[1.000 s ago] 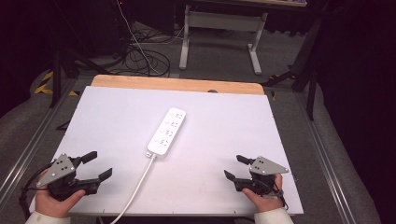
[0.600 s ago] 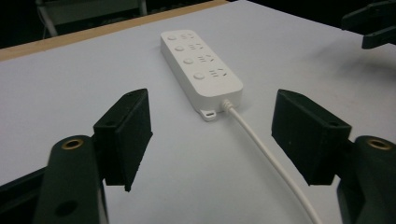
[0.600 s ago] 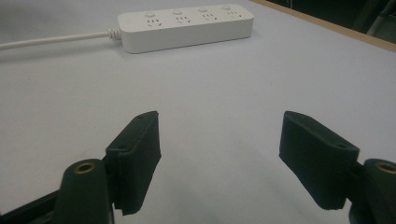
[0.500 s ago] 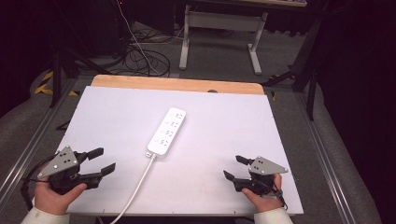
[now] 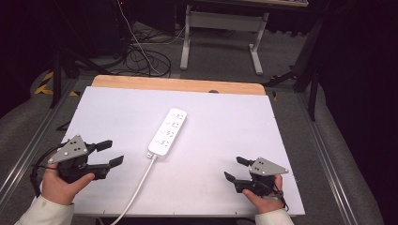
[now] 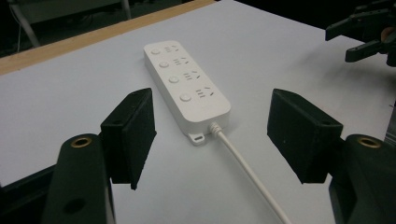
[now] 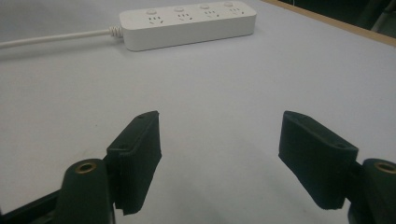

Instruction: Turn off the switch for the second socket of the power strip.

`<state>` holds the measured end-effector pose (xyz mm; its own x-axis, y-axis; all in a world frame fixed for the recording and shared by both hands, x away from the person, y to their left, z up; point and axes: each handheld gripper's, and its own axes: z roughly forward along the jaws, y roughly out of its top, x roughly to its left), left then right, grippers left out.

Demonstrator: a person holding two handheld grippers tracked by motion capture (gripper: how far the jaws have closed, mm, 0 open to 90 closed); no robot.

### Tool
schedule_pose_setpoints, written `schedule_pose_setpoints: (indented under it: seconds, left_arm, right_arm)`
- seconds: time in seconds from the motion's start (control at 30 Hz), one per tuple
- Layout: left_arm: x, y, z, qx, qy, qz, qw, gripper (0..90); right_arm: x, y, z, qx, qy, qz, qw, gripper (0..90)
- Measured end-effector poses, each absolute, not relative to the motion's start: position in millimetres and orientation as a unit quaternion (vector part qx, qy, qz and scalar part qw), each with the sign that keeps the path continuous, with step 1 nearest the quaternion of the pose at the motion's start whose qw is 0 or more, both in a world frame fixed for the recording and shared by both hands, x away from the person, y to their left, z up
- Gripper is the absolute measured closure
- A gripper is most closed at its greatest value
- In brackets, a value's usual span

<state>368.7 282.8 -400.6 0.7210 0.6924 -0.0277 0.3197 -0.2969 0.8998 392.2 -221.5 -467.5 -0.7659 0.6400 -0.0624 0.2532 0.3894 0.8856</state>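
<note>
Dim floor beyond with cables hard to make out, smooth matte white table top point(image 5: 225, 140) edged in pale wood, glossy white oblong four-socket power strip point(image 5: 167, 131) at centre, its round cord point(image 5: 136, 192) cut off at the near edge, black left gripper point(image 5: 106, 153) and black right gripper point(image 5: 235, 168) both wide open, empty, well apart from the strip.

Left gripper point(image 5: 110, 153) at about 8 o'clock, gripped by the left hand point(image 5: 58, 185), jaws spread wide, aimed toward 2 o'clock. Right gripper point(image 5: 235, 169) at 4 o'clock, in the right hand point(image 5: 263, 197), jaws likewise parted, aimed toward 10 o'clock.
</note>
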Motion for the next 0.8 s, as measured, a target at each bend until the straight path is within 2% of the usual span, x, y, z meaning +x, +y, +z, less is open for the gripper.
schedule_pose_setpoints:
  seconds: [0.8]
  left_arm:
    - [411, 250, -384, 0.795, 0.308, 0.176, 0.492, 36.2]
  right_arm:
    - [392, -221, -469, 0.272, 0.812, 0.476, 0.199, 30.7]
